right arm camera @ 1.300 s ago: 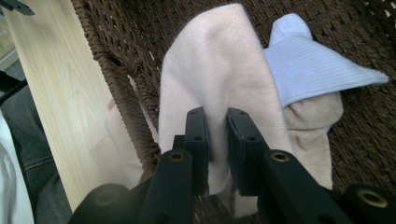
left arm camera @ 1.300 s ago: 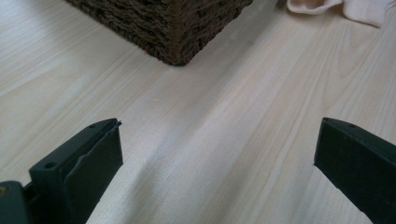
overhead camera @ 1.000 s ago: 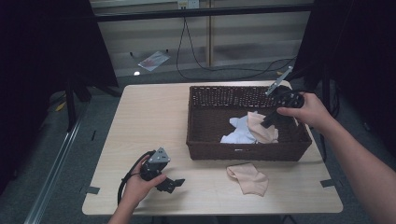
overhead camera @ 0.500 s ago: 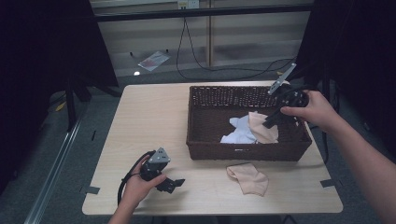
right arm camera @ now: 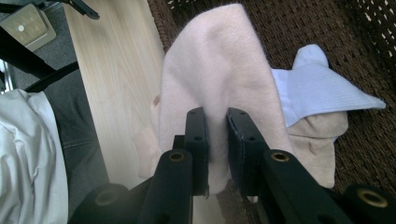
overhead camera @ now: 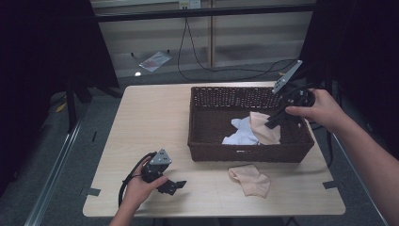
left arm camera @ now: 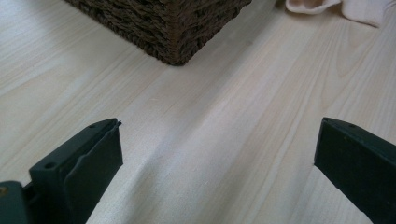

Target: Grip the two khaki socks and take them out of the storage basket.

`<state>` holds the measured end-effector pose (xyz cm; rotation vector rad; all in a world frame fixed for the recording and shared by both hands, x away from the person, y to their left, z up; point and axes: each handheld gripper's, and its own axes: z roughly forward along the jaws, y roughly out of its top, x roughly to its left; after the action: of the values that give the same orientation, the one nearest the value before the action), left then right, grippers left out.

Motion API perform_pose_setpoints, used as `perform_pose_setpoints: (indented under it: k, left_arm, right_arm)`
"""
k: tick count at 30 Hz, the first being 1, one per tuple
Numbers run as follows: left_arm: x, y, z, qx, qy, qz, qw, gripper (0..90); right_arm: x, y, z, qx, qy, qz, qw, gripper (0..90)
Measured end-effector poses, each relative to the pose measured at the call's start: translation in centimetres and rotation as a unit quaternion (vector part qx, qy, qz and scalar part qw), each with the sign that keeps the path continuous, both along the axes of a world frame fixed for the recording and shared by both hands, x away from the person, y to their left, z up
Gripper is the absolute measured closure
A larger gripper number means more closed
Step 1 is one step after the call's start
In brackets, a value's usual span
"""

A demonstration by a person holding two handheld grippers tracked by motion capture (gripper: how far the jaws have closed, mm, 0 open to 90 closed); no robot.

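The right gripper (right arm camera: 216, 140) is clamped on a pale pink sock (right arm camera: 215, 74), lifted above the brown wicker basket (overhead camera: 207, 141). Inside the basket lie a white sock (overhead camera: 240, 134) and a beige cloth (right arm camera: 322, 140). At the basket's six o'clock a second pink sock (overhead camera: 250, 180) lies on the light wooden table (overhead camera: 155, 122). At eight o'clock the left gripper (left arm camera: 215, 154) rests on the table, jaws apart. Beyond the table, at twelve o'clock, cables cross a grey floor (overhead camera: 155, 75).

Pale pink sock (right arm camera: 219, 70), pinched, dangling over basket (overhead camera: 207, 141)
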<state>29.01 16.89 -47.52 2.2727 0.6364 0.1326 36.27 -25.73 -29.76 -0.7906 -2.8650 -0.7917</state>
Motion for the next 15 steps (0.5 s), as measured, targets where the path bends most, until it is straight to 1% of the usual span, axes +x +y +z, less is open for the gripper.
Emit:
perform_pose_setpoints:
  k: [2, 6, 9, 12, 15]
  left_arm:
    - [0.0, 0.0, 0.0, -0.004, 0.003, 0.0, 1.0, 0.8]
    - [0.0, 0.0, 0.0, -0.003, 0.002, 0.001, 1.0, 0.8]
    - [0.0, 0.0, -0.1, -0.003, 0.002, 0.001, 1.0, 0.9]
    - [0.0, 0.0, 0.0, 0.002, 0.001, 0.001, 1.0, 0.8]
    - [0.0, 0.0, 0.0, -0.003, 0.003, 0.001, 1.0, 0.8]
  right_arm:
    - [-0.2, 0.1, 0.0, 0.001, 0.002, 0.006, 1.0, 79.5]
    - [-0.7, 0.4, 0.1, 0.008, 0.0, 0.02, 0.9998, 79.6]
    - [-1.0, 0.5, 0.4, 0.016, -0.002, 0.023, 0.9996, 79.6]
    - [-1.3, 0.6, 0.4, 0.011, 0.0, 0.031, 0.9994, 79.5]
    - [-1.7, 0.8, 0.4, 0.008, 0.001, 0.036, 0.9993, 79.5]
